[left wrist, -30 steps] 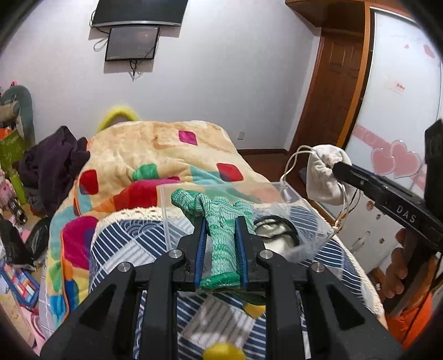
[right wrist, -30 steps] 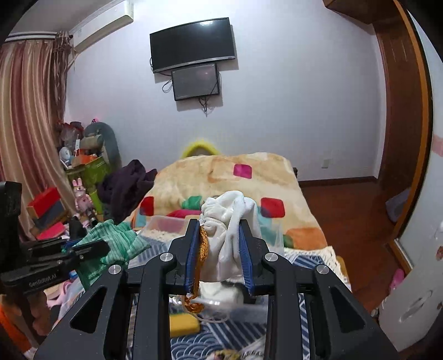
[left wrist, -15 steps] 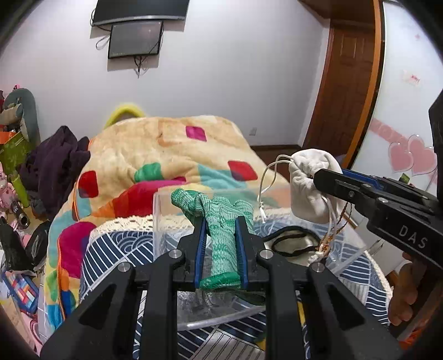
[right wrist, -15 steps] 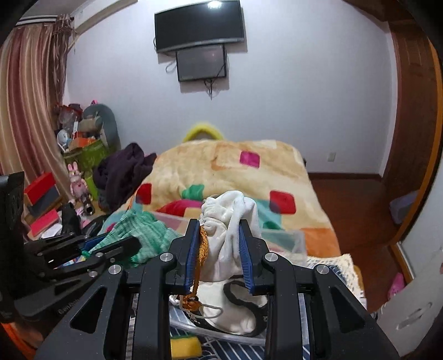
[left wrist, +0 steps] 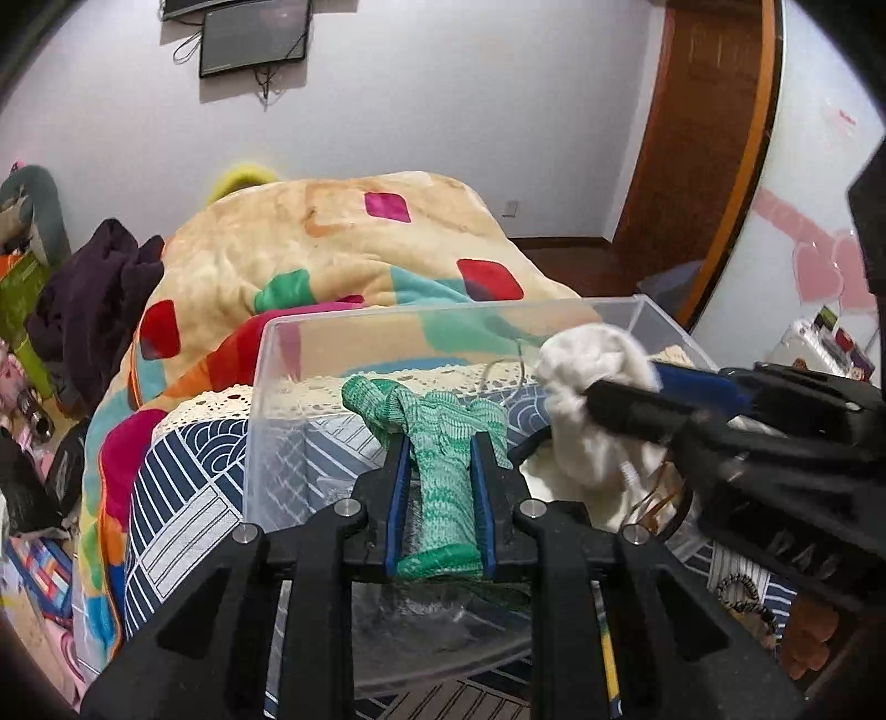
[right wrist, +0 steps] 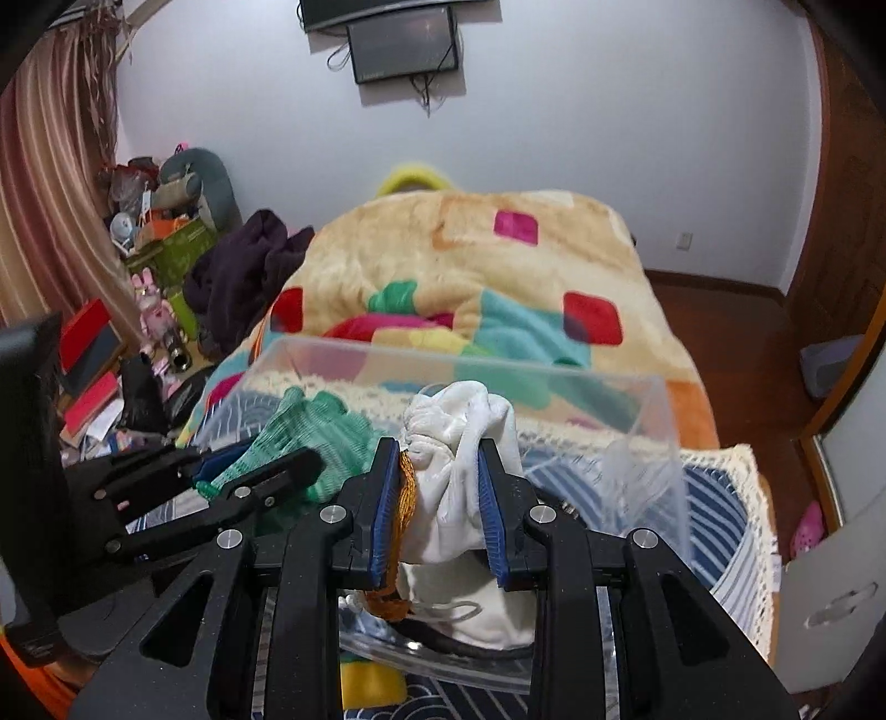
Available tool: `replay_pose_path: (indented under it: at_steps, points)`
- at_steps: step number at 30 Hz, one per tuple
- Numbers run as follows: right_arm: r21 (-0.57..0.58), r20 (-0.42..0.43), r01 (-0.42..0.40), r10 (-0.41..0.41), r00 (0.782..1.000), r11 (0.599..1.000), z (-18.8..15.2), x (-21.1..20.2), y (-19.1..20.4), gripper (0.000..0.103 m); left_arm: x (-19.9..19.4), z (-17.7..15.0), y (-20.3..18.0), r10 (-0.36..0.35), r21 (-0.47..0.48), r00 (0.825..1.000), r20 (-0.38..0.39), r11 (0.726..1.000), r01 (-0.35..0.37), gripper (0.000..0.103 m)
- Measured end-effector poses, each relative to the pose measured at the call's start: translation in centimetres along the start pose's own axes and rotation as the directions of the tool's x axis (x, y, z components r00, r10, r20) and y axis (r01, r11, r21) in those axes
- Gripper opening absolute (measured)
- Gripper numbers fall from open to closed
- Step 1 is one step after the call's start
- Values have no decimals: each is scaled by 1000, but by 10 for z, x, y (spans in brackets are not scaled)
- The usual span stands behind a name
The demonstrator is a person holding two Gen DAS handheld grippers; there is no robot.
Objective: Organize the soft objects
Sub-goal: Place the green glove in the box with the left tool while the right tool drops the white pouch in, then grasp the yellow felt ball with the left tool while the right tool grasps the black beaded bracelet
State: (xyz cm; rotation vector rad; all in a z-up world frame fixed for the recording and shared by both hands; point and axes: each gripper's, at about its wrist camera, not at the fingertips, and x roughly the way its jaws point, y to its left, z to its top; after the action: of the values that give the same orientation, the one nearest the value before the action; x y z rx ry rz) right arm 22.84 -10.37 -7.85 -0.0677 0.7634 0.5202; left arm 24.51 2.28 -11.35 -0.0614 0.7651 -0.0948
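Clear plastic bin [left wrist: 266, 387]: near rim hidden behind left gripper [left wrist: 440, 476]. White drawstring pouch [right wrist: 470, 498]: lower part obscured by right gripper [right wrist: 440, 471]. Wall screen [right wrist: 407, 44]: top cropped.

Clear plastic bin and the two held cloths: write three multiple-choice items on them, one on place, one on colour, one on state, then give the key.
1. Where is the clear plastic bin?
A. On the striped blue-and-white cover
B. On the wooden floor
C. On the wall shelf

2. What colour is the knitted cloth in the left hand-held gripper?
A. Purple
B. Green
C. Red

3. What is the state of the right hand-held gripper?
A. Open, empty
B. Shut on the white drawstring pouch
C. Out of view

Key: 1 A, the striped cover shows through and around its walls. 2 B, green knit sits between the blue pads. 3 B, the pouch is pinched between its pads.
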Motion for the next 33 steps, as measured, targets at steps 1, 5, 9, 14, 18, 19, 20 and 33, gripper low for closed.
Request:
replay_pose_path:
  at_steps: [1,5,9,14,18,19,20,33]
  points:
    - [-7,-19,-2,1,1000,1000,-2,4,1,25,0,0,1,1,3,1000,-1,1000,-1,20]
    - [-29,-61,1,-3,998,1000,-6,11,4,26,1,0,4,15,-10,1000,-20,1000,-15,24]
    - [-19,-80,-11,9,997,1000,-11,3,-1,33,0,0,3,22,2,999,-32,1000,-22,26]
    - [-10,-41,-25,25,999,1000,-13,-13,-5,47,-10,-1,5,22,-15,1000,-18,1000,-22,33]
    - [-22,7,-5,5,1000,1000,-11,-27,-4,48,-21,1,10,14,-33,1000,8,999,-13,41]
    - [-30,24,6,-5,1000,1000,-11,-32,-3,48,-26,1,10,10,-31,1000,16,999,-10,42]
    - [-35,40,10,-9,999,999,-11,-37,-2,49,-30,1,9,9,-26,1000,22,1000,-8,42]
    - [-63,201,78,-64,978,995,-21,-82,5,88,-110,-14,-4,48,49,979,196,997,-59,90]
